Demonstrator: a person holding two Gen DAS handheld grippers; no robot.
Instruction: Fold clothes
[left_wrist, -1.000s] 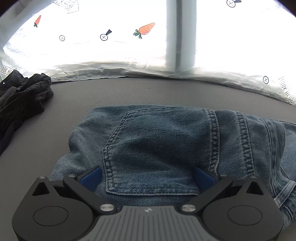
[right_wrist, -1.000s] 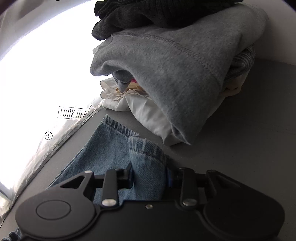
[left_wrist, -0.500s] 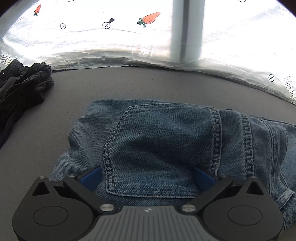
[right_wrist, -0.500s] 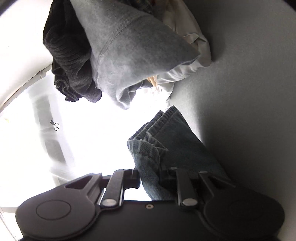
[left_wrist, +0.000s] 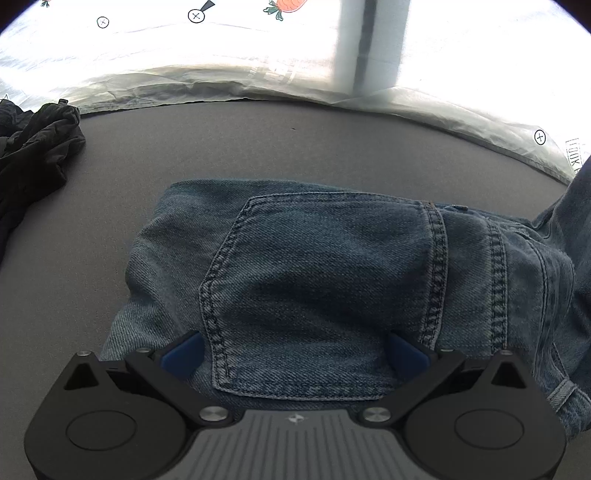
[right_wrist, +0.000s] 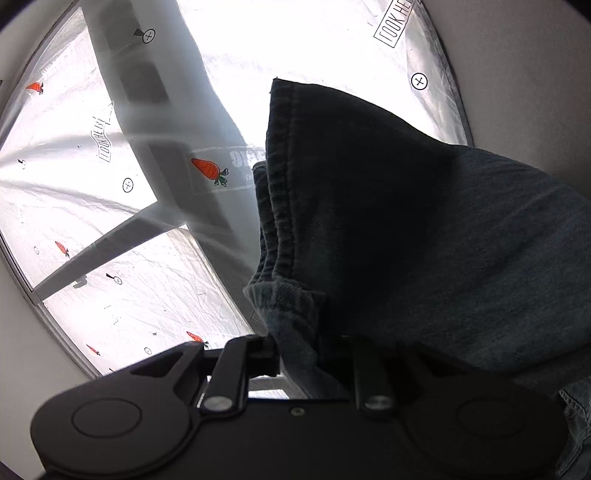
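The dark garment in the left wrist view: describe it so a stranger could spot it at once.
Start at the grey table below the bright printed sheet. At its left edge lies a crumpled black garment, apart from the blue jeans: black, bunched, without stitched seams or pocket.

Your right gripper (right_wrist: 299, 354), a second ago low beside the stacked laundry with the jeans' (right_wrist: 406, 229) hem flat on the table, now swings it up against the carrot-printed window film (right_wrist: 110, 184); the stack leaves view. In your left wrist view, a raised denim leg (left_wrist: 576, 221) enters at right.
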